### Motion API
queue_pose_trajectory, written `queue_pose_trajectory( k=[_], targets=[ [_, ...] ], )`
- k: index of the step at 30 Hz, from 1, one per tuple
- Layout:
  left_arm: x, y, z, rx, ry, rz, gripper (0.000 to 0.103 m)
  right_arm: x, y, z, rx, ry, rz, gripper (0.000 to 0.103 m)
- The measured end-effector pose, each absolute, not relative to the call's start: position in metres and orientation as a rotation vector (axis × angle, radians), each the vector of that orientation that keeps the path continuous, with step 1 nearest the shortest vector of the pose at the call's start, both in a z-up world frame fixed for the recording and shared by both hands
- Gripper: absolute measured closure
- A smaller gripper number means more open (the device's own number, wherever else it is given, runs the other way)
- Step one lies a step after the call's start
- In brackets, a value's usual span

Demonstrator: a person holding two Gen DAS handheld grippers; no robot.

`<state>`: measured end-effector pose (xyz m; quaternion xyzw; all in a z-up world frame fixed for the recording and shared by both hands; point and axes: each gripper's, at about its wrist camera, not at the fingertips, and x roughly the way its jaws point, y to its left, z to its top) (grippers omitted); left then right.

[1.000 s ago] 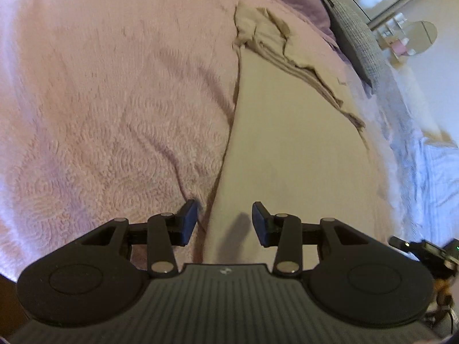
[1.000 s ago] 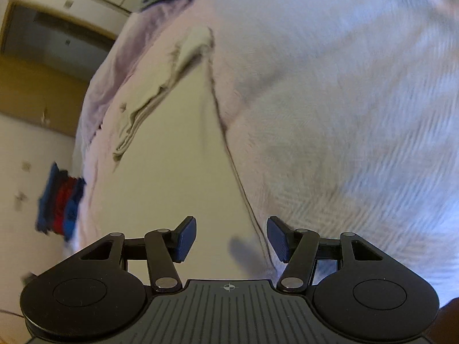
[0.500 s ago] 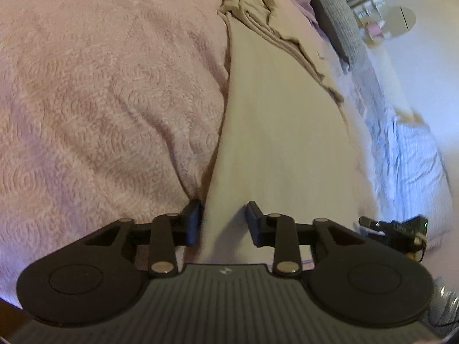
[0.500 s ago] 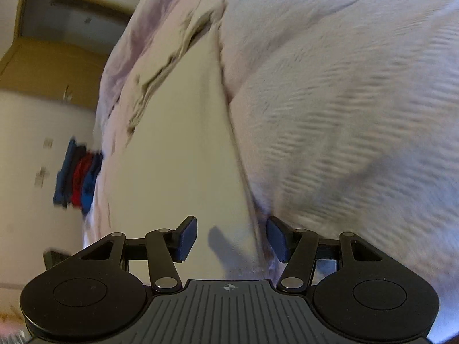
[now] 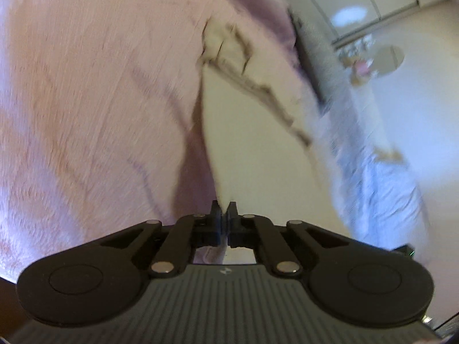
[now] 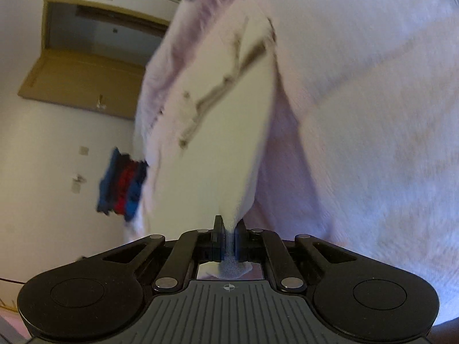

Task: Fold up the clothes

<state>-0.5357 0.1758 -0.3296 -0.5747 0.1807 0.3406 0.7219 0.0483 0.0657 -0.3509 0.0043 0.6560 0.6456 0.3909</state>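
Observation:
A beige garment (image 5: 252, 149) lies stretched out on a pink bedspread (image 5: 86, 100), its far end crumpled in folds. My left gripper (image 5: 224, 215) is shut on the garment's near left corner, which lifts off the bed. In the right wrist view the same beige garment (image 6: 226, 132) rises to my right gripper (image 6: 229, 229), which is shut on its near right corner. A bit of cloth pokes out behind the pads there. Both views are blurred by motion.
The pink bedspread (image 6: 373, 114) fills the right of the right wrist view. A dark pillow (image 5: 307, 57) and a pale blue striped sheet (image 5: 381, 189) lie right of the garment. A stack of red and blue clothes (image 6: 123, 189) sits by the bed's left side. A door (image 6: 94, 57) stands beyond.
Both grippers were open over the garment's near edge. They have closed on its two corners and raised them off the bedspread.

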Motion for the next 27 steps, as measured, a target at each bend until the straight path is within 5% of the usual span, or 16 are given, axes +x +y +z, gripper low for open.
queue_pose_trajectory(
  k=[7,16,18,19,27],
  targets=[
    [-0.515,0.262,-0.296,-1.306,0.283,0.731,0.102,0.062,0.163,-0.316,0.086,1.617,1.616,0.099],
    [-0.449,0.439,-0.339,-1.335,0.346,0.807,0.095,0.074,0.342,-0.321,0.173,1.563,1.415,0.097],
    [-0.434,0.478,-0.348,-1.341,0.361,0.824,0.093,0.077,0.374,-0.350,0.182,1.603,1.279,0.062],
    [-0.427,0.498,-0.353,-1.344,0.368,0.833,0.093,0.079,0.380,-0.356,0.176,1.594,1.245,0.055],
    [-0.404,0.514,-0.383,-1.300,0.466,0.829,0.081,0.088,0.383,-0.386,0.009,1.463,1.296,0.052]
  ],
)
